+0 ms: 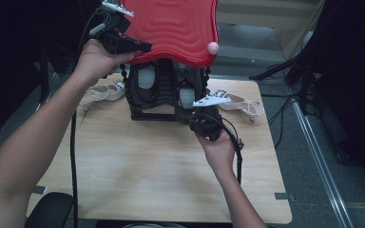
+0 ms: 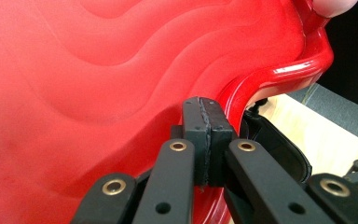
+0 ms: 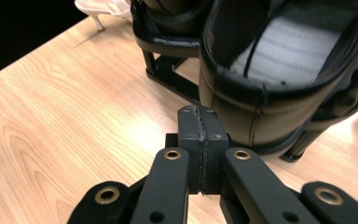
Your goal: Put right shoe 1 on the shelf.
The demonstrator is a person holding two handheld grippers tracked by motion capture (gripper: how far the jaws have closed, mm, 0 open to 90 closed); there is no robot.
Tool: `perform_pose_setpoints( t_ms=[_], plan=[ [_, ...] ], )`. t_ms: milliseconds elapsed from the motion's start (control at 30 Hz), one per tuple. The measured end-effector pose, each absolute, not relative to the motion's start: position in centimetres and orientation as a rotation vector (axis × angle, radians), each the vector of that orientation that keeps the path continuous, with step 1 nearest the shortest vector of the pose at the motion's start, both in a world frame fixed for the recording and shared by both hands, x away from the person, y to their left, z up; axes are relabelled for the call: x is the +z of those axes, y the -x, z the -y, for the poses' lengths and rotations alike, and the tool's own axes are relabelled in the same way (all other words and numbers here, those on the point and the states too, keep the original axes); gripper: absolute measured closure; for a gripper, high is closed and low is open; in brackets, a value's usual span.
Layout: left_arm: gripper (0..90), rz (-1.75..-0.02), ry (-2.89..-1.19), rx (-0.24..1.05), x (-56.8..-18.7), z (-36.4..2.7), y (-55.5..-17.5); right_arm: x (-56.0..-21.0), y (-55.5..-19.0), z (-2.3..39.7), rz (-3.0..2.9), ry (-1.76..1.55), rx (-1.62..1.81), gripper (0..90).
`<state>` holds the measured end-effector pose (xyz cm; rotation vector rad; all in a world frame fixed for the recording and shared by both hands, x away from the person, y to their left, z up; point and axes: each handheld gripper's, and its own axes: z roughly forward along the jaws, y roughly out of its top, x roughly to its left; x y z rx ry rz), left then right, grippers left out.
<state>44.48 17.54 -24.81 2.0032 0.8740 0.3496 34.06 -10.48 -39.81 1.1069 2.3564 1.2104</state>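
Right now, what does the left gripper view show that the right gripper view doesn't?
Left gripper view: a glossy red wavy panel behind the left gripper, whose jaws are shut. Right gripper view: a white sandal at the far table edge and a grey lining, ahead of the right gripper, whose jaws are also shut. Shared: the wooden table and the black case.

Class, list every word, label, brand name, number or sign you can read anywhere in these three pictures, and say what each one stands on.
None: no readable text shows in any view.
The red lid has only moulded wavy ridges, no lettering.
The black case, the wooden table and both grippers, left and right, carry no visible label.
The pale items behind the case are too small to show any marking.
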Motion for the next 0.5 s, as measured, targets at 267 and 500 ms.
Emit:
perform_pose_setpoints(
  t_ms=[267,500],
  plan=[
    [90.0,-0.878,-2.003,0.348,-24.8,-17.5,-44.5,-40.5,-34.9,10.1,-2.364,-1.132,1.243,90.0],
    [90.0,-0.883,-2.001,0.345,-24.8,-17.5,-44.5,-40.5,-36.1,9.7,-2.313,-1.195,1.319,90.0]
  ],
)
